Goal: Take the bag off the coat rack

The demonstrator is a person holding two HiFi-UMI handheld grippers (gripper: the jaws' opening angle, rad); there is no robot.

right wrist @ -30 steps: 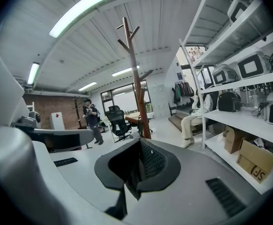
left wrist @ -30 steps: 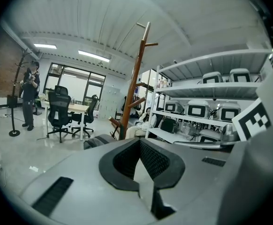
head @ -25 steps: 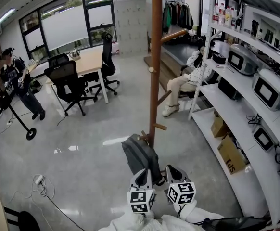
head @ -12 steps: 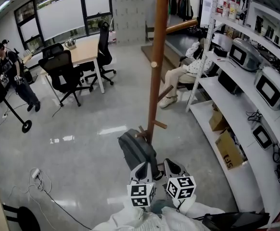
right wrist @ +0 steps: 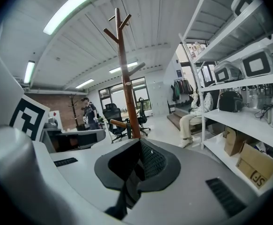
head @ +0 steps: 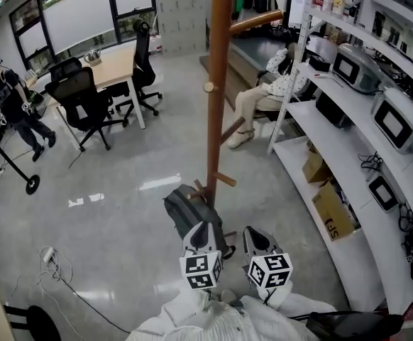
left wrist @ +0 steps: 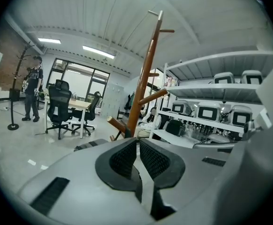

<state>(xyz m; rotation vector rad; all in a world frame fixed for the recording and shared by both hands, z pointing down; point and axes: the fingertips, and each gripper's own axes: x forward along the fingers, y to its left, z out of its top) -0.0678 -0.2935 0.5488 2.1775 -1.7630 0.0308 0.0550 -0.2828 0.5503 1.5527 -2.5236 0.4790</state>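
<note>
A dark grey backpack (head: pixel 186 215) hangs from a low peg (head: pixel 198 190) of the tall brown coat rack (head: pixel 217 84). My left gripper (head: pixel 200 234) sits just below and in front of the bag, its nose at the bag's lower edge. Its jaws are shut with nothing between them. My right gripper (head: pixel 253 236) is beside it on the right, clear of the bag, and looks shut and empty. In the left gripper view the rack (left wrist: pixel 143 83) rises straight ahead and the bag's top (left wrist: pixel 87 145) shows low on the left. The right gripper view shows the rack (right wrist: pixel 126 78) ahead.
White shelves (head: pixel 355 130) with appliances and cardboard boxes (head: pixel 331 212) run along the right. A person (head: pixel 263 94) sits beyond the rack. A desk with office chairs (head: pixel 86 98) and a standing person (head: pixel 8 105) are at the far left. A cable (head: pixel 54 258) lies on the floor.
The head view has drawn closer to the rack, which now stands further left in the picture. Both grippers stay low and shut by the bag. The standing person has stepped left.
</note>
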